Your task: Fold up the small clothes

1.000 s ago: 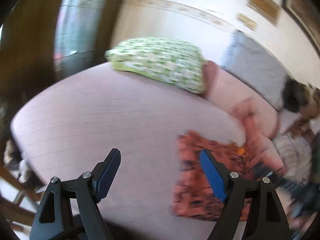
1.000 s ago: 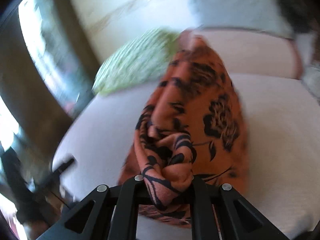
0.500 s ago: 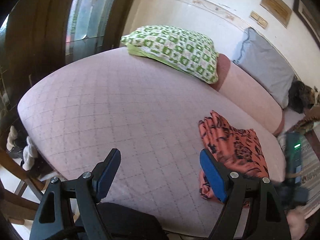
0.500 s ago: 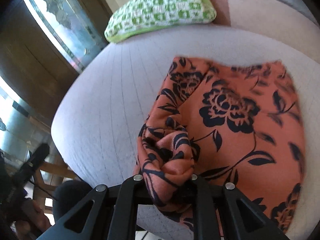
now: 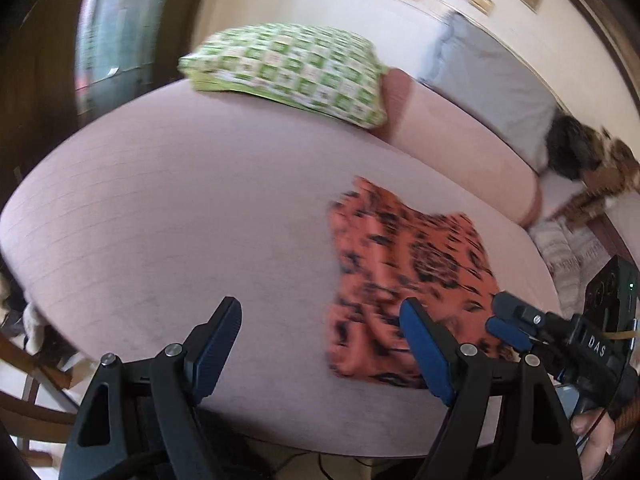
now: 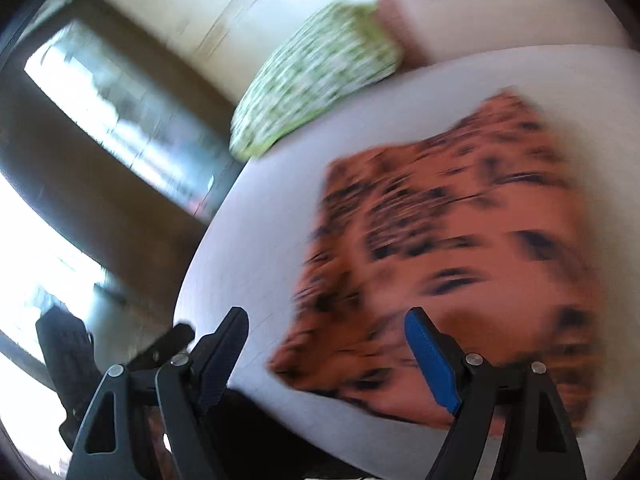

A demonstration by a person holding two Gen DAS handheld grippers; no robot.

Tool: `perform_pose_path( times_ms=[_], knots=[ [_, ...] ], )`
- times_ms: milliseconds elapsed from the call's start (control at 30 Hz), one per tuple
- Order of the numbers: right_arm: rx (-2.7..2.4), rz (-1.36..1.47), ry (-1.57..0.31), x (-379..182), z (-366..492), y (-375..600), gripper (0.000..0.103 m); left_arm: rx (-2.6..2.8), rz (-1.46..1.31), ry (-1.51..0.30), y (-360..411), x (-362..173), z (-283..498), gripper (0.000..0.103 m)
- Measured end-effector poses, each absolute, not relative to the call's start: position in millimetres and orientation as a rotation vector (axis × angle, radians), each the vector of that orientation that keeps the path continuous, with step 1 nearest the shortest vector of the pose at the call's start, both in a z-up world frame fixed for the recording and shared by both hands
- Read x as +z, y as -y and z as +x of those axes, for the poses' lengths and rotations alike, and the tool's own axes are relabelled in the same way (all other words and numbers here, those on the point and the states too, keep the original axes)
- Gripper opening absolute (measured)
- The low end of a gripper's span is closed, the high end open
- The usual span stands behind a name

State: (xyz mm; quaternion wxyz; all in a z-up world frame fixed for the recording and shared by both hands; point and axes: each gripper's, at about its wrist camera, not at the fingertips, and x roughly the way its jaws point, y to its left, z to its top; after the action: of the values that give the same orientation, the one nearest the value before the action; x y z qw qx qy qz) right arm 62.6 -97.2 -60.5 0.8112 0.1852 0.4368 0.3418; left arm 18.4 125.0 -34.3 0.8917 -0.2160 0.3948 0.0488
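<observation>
An orange garment with a black flower print (image 5: 404, 268) (image 6: 460, 232) lies spread on the pink quilted bed (image 5: 180, 208), near its front right edge. My left gripper (image 5: 320, 308) is open with nothing in it, over bare bed just left of the garment's near edge. My right gripper (image 6: 327, 316) hangs over the garment's near left corner; its jaws are opening and the pads press on nothing. In the left wrist view the right gripper (image 5: 500, 314) shows at the garment's right edge. Both views are blurred by motion.
A green checked pillow (image 5: 288, 72) (image 6: 320, 76) and a grey pillow (image 5: 488, 92) lie at the head of the bed. A dark patterned heap (image 5: 580, 152) sits far right. A wooden chair (image 5: 24, 380) stands by the bed's left edge.
The right gripper held a bunched fold of the garment, then let it go and its jaws spread wide. The garment now lies flat. Both grippers sank toward the bed.
</observation>
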Motion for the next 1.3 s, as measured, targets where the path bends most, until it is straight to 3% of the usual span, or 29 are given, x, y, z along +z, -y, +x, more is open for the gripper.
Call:
perform_pose_path(
  times_ms=[133,200,267,333,533,767,833,900,1033,1167,1300],
  knots=[
    [0.659,0.484,-0.913,-64.3,66.9,151.5,0.083,0.037,-0.365,-0.895,-77.2,-48.1,55.4,0.082],
    [0.644,0.516,-0.912,-67.7,62.7,170.0,0.083,0.065,-0.342,-0.956,-66.6,-65.0,69.4,0.075],
    [0.644,0.546,-0.922,-70.1,61.9,177.0,0.083,0.087,-0.405,-1.038,-73.1,-87.4,74.9,0.037],
    [0.653,0.566,-0.928,-75.7,63.8,181.7,0.083,0.087,-0.62,-1.052,-99.0,-109.3,69.7,0.037],
    [0.684,0.603,-0.978,-87.1,72.8,182.8,0.083,0.081,-0.822,-1.026,-120.4,-113.3,56.0,0.047],
    [0.691,0.613,-0.97,-88.1,72.1,188.1,0.083,0.117,-0.511,-0.922,-88.4,-51.5,62.5,0.048],
    [0.688,0.603,-0.964,-84.6,70.1,189.6,0.083,0.109,-0.446,-0.859,-80.6,-33.1,70.5,0.058],
    [0.68,0.584,-0.955,-80.3,65.6,191.0,0.083,0.094,-0.385,-0.839,-69.1,-27.5,85.5,0.06],
    [0.665,0.55,-0.936,-73.1,53.0,196.3,0.083,0.05,-0.328,-0.859,-49.8,-36.3,123.8,0.06],
    [0.641,0.545,-0.94,-73.4,44.9,204.4,0.083,0.132,-0.235,-0.981,-43.7,-79.0,145.0,0.06],
    [0.635,0.559,-0.935,-72.7,44.3,208.9,0.083,0.154,-0.279,-1.008,-60.2,-97.9,140.0,0.069]
  ],
)
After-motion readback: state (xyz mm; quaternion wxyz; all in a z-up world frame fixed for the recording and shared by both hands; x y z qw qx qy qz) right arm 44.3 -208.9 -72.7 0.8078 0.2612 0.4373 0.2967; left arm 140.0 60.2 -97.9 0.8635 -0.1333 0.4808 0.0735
